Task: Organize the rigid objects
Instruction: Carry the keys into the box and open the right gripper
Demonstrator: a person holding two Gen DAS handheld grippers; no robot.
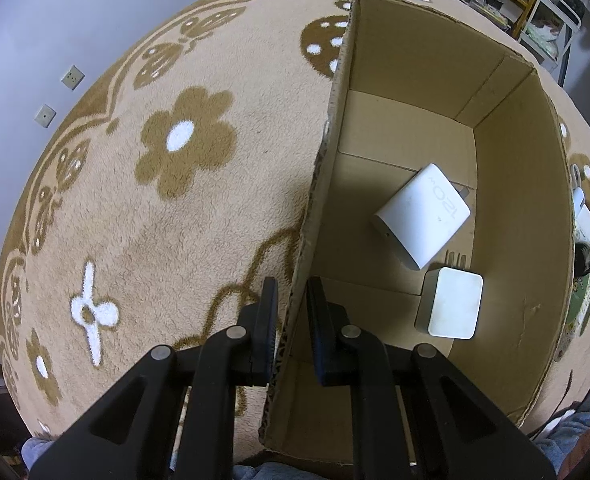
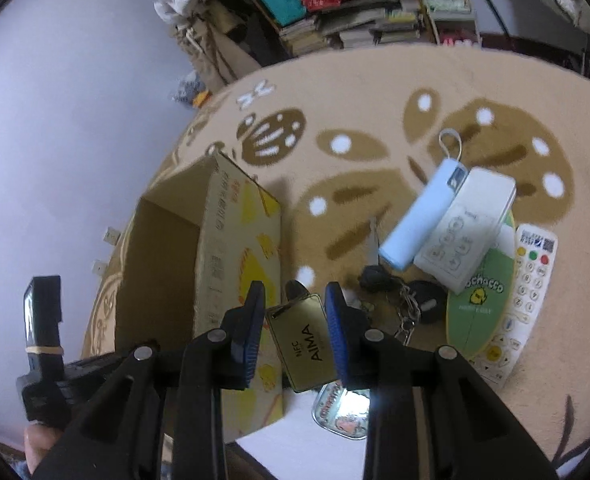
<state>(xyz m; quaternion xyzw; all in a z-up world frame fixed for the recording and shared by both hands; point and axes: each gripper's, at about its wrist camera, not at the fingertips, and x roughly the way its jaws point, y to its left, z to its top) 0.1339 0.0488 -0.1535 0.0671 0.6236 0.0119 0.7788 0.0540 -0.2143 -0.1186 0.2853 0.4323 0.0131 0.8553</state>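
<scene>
A cardboard box (image 1: 507, 184) stands open on the carpet; it also shows in the right wrist view (image 2: 223, 256). Inside lie a white 120W charger (image 1: 421, 216) and a white square adapter (image 1: 451, 304). My left gripper (image 1: 291, 320) is shut on the box's left wall, one finger outside, one inside. My right gripper (image 2: 295, 320) is shut on a gold NFC AIMA key tag (image 2: 305, 344) and holds it just right of the box. A key chain (image 2: 407, 304) with black fobs trails from the tag.
On the carpet right of the box lie a light blue power bank (image 2: 419, 220), a white remote-like box (image 2: 467, 228), a green Pochacco item (image 2: 479, 300), a white remote control (image 2: 523, 296) and a small tin (image 2: 339, 412). Shelves with books stand behind.
</scene>
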